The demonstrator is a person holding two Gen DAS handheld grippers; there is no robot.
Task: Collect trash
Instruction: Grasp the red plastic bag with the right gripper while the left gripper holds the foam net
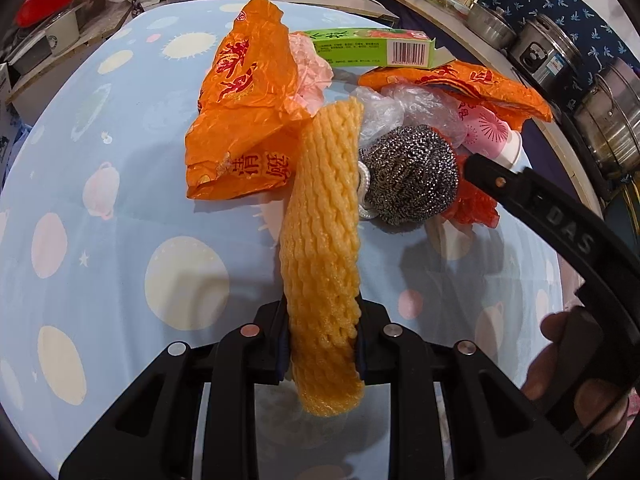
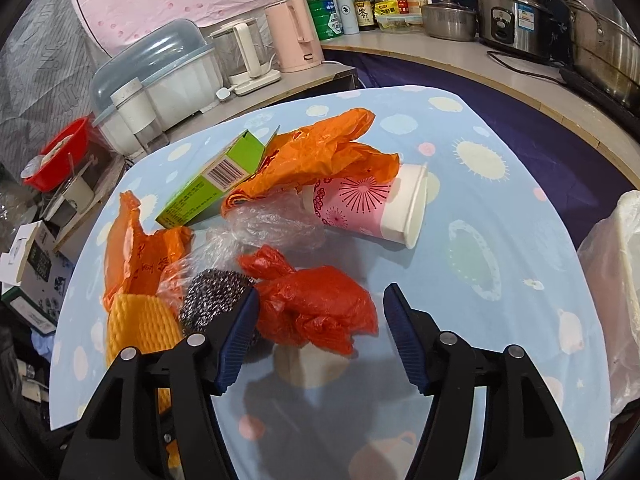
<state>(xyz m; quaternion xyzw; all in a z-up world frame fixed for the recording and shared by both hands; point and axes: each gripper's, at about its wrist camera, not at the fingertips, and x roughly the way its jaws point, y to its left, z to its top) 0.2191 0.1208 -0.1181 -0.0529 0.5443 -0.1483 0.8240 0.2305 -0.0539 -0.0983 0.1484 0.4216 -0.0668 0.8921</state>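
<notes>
While we hold a gripper in each hand over the table (image 2: 500,248), the scene reads so:

Left gripper (image 1: 322,354): clamped on a yellow foam net (image 1: 320,240); our pads press it from both sides and it stands up between them, leaning a little.

Right gripper (image 2: 320,320): jaws apart, nothing between the pads; we see the red plastic bag (image 2: 316,304) just ahead of the gap, with the left finger in front of the steel scourer (image 2: 216,296).

Trash pile: we see it gathered on the blue spotted cloth, toward the far side.

Steel scourer: beside the foam net, touching the red bag.

Orange bags: one crumpled bag (image 1: 244,128) left of the net in the left view, a second (image 2: 320,156) draped over the paper cup (image 2: 372,204).

Paper cup: pink and white, lying on its side.

Green box (image 2: 212,180): lying tilted behind the pile, barcode showing.

Clear plastic wrap (image 2: 272,220): crumpled between the cup and the scourer.

Counter beyond: kettles, bottles and steel pots.
</notes>
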